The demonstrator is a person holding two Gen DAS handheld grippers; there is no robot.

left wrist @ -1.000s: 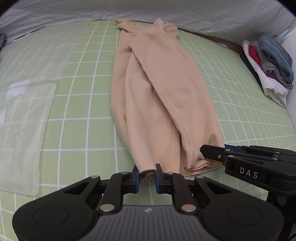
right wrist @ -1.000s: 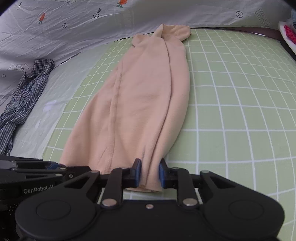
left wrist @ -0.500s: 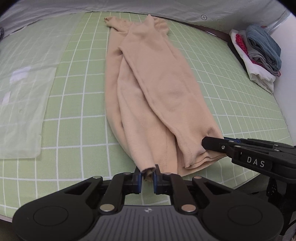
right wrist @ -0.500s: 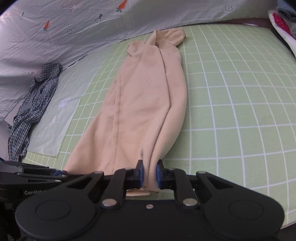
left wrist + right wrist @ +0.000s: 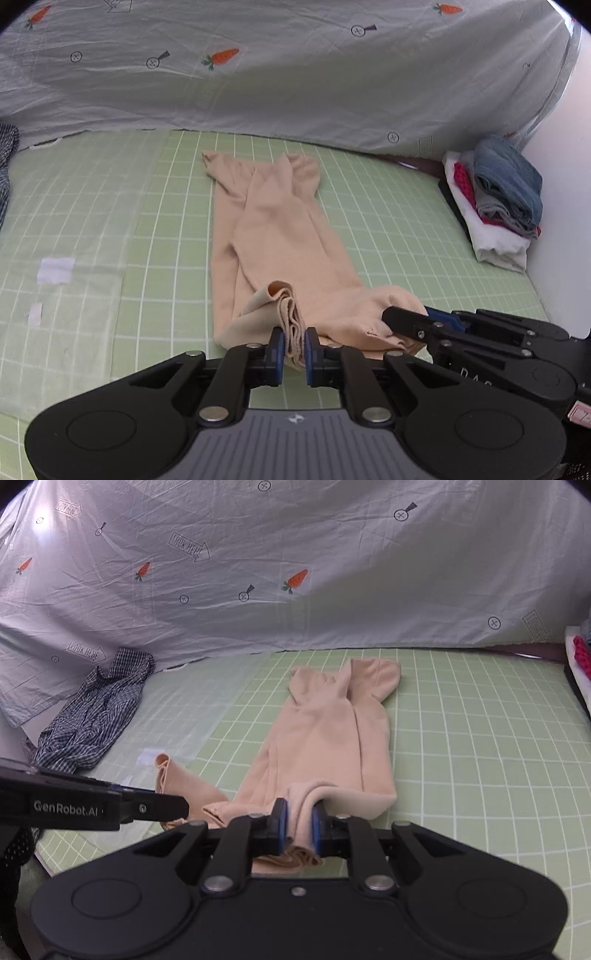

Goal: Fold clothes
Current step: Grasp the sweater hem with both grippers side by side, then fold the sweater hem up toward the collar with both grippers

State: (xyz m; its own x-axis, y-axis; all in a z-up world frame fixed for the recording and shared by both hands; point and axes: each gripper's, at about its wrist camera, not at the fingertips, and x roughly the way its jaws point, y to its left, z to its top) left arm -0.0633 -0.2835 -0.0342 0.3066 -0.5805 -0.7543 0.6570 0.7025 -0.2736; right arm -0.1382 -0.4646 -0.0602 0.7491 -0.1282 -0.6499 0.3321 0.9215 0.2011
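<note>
The beige garment (image 5: 280, 236) lies lengthwise down the middle of the frame on the green grid mat (image 5: 388, 229). My left fingers (image 5: 294, 349) are pinched on its bunched near hem at lower centre, lifted off the mat. My right fingers (image 5: 299, 825) clamp the other hem corner likewise. A checked shirt (image 5: 96, 716) sits at left and folded clothes (image 5: 498, 199) at right.

Soft even daylight, sharp centre, fisheye-bent dark corners
</note>
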